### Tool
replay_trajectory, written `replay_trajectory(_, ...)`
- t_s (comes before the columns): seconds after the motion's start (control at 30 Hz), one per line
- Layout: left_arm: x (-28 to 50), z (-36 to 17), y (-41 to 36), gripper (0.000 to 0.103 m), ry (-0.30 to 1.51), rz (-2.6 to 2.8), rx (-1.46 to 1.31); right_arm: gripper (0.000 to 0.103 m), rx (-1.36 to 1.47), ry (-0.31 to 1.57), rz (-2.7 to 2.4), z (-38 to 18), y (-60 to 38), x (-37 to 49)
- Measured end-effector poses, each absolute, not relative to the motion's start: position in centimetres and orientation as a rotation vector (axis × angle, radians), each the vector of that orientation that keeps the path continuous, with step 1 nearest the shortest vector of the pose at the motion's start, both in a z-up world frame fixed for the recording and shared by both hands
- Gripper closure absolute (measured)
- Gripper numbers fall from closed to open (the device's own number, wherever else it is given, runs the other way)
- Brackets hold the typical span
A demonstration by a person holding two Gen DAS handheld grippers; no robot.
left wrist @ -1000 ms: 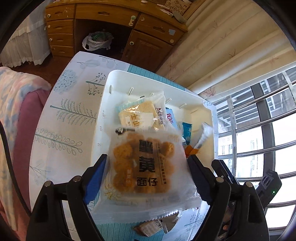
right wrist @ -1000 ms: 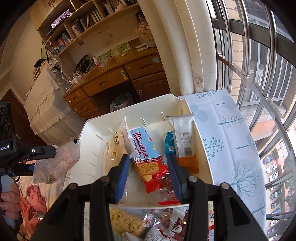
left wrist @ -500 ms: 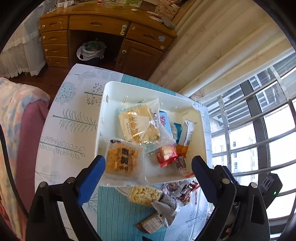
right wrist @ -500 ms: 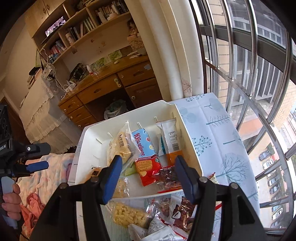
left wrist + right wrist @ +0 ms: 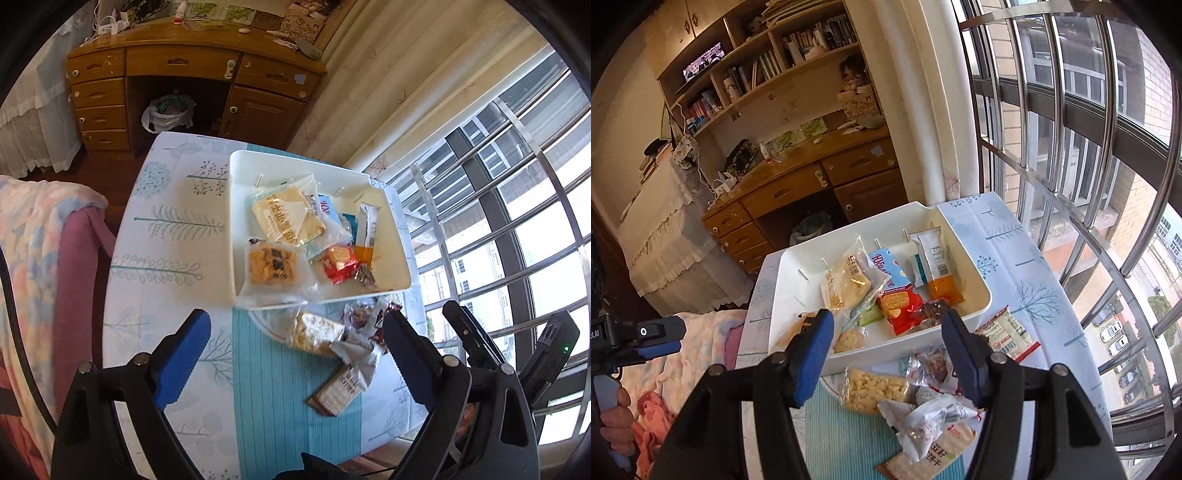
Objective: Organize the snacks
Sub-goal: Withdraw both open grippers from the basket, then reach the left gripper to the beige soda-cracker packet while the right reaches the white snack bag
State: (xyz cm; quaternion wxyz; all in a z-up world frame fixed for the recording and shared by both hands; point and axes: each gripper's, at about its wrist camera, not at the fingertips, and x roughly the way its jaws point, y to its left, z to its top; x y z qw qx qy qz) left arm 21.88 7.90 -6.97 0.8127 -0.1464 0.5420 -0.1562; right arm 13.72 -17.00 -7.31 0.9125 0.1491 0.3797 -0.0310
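A white bin (image 5: 400,254) (image 5: 982,288) sits on the table and holds several snack packs. The clear pack of orange balls (image 5: 272,265) lies at the bin's near left corner, partly over the rim. A yellow cracker pack (image 5: 286,216), a red pack (image 5: 339,260) and an orange-white pack (image 5: 936,266) lie further in. Loose packs lie on the table in front of the bin: a pale puffed snack (image 5: 316,332) (image 5: 873,387), a crumpled white wrapper (image 5: 931,413) and a brown bar (image 5: 334,393). My left gripper (image 5: 295,363) is open and empty above the table. My right gripper (image 5: 886,354) is open and empty above the loose packs.
The table has a tree-print cloth with a teal striped runner (image 5: 266,398). A pink-covered chair with a blanket (image 5: 40,236) stands left. A wooden desk (image 5: 192,70) with a bin bag under it stands behind. Barred windows (image 5: 517,206) run along the right.
My left gripper opened and let the orange-ball pack drop into the bin's near left corner, then drew back and up. My right gripper also pulled back from the bin.
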Motion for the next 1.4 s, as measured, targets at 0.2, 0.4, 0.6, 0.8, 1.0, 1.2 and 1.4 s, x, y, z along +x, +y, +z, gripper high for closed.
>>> replay_trajectory(0.2, 18.4, -7.3, 10.0, 0.009, 1.166, -0.35, -0.289, 0.042, 0.292, 0.798, -0.081, -7.6, -14.5, 10.8)
replay_trajectory(0.4, 15.6, -8.5, 10.9, 0.009, 1.191, -0.357, -0.262, 0.042, 0.273, 0.817, -0.099, -8.0, -13.2, 8.2)
replay_trajectory(0.6, 13.6, -9.7, 10.2, 0.01, 1.209, -0.345, -0.195, 0.042, 0.264, 0.845, -0.124, -8.8, -13.2, 5.9)
replay_trajectory(0.8, 11.8, -10.3, 8.5, 0.01, 1.216, -0.342, -0.129, 0.042, 0.256, 0.864, -0.133, -9.9, -14.4, 4.4)
replay_trajectory(1.0, 10.3, -10.6, 5.5, 0.01, 1.184, -0.354, -0.072, 0.042, 0.187, 0.859, -0.084, -10.6, -16.4, 3.8)
replay_trajectory(1.2, 9.5, -11.7, 0.8, 0.01, 1.198, -0.375, -0.058, 0.042, 0.103, 0.868, -0.011, -11.5, -18.6, 3.5)
replay_trajectory(1.4, 9.3, -13.2, -3.7, 0.01, 1.206, -0.366, 0.015, 0.042, 0.026, 0.888, 0.079, -12.3, -20.6, 3.9)
